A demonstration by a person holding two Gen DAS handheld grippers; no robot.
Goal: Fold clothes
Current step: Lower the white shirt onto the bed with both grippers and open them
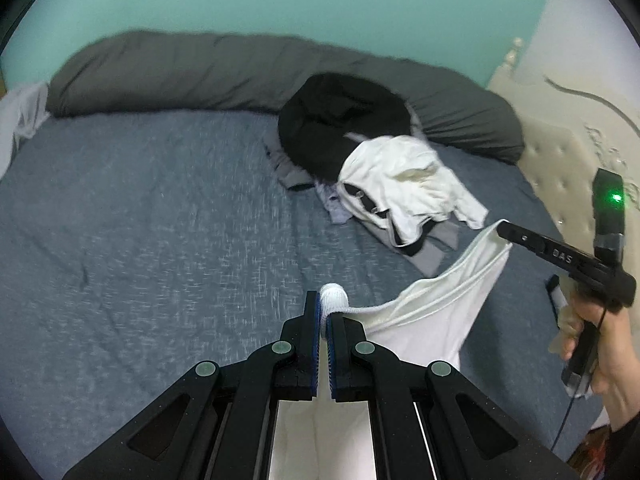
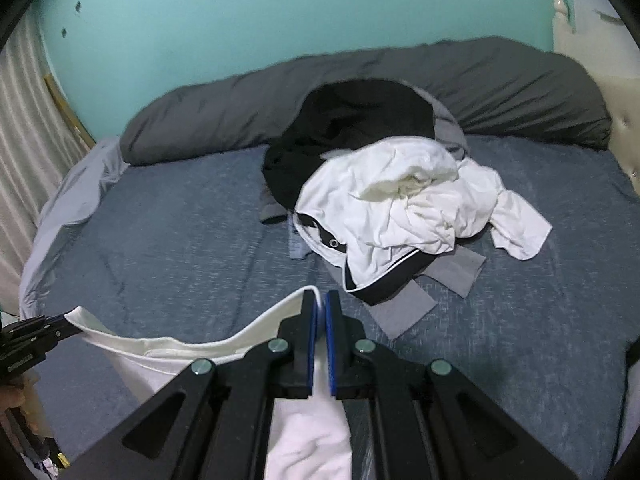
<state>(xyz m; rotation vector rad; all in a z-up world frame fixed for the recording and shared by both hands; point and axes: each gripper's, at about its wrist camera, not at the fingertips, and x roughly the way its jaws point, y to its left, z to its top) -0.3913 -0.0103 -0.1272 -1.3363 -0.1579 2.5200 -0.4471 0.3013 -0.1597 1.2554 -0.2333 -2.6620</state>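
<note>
Though lower hem cut off, white garment [image 1: 432,312] stretched, clamped by left claw [image 1: 323,312], right claw [image 2: 320,312].

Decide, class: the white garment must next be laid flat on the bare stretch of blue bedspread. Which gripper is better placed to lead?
Probably the left gripper. It grips the white garment directly over open bedspread, while the right gripper holds its end beside the clothes pile.
</note>
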